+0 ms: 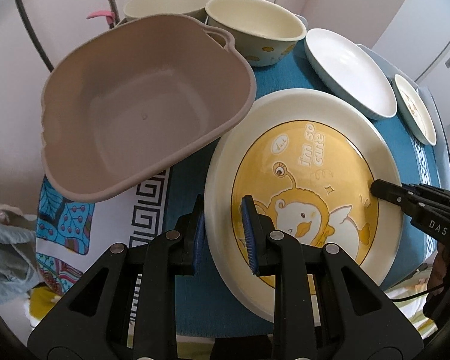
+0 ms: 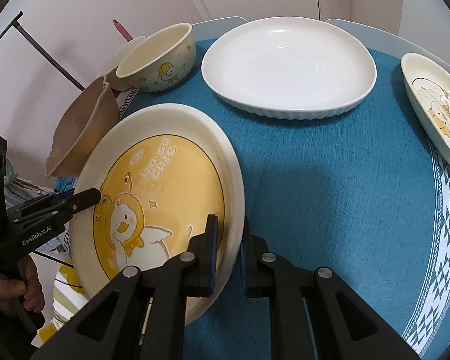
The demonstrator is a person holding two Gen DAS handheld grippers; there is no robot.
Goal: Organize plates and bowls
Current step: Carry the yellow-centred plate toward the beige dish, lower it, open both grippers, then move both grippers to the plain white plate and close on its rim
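Observation:
A large cream plate with a yellow duck picture [image 1: 300, 162] [image 2: 165, 186] is held tilted above the blue tablecloth, between the two grippers. My left gripper [image 1: 225, 228] straddles its near left rim, one finger on top, one beneath. My right gripper [image 2: 228, 252] straddles the opposite rim the same way; it also shows in the left wrist view [image 1: 387, 192]. The left gripper shows in the right wrist view [image 2: 87, 198]. A taupe plastic basin [image 1: 141, 111] [image 2: 78, 132] stands tilted at the left.
Two cream bowls [image 1: 255, 27] [image 2: 162, 57] stand at the back beside the basin. A white oval dish [image 1: 351, 69] [image 2: 288, 66] and a small duck plate [image 1: 417, 108] [image 2: 438, 108] lie on the blue tablecloth [image 2: 330, 195]. The table edge drops off left.

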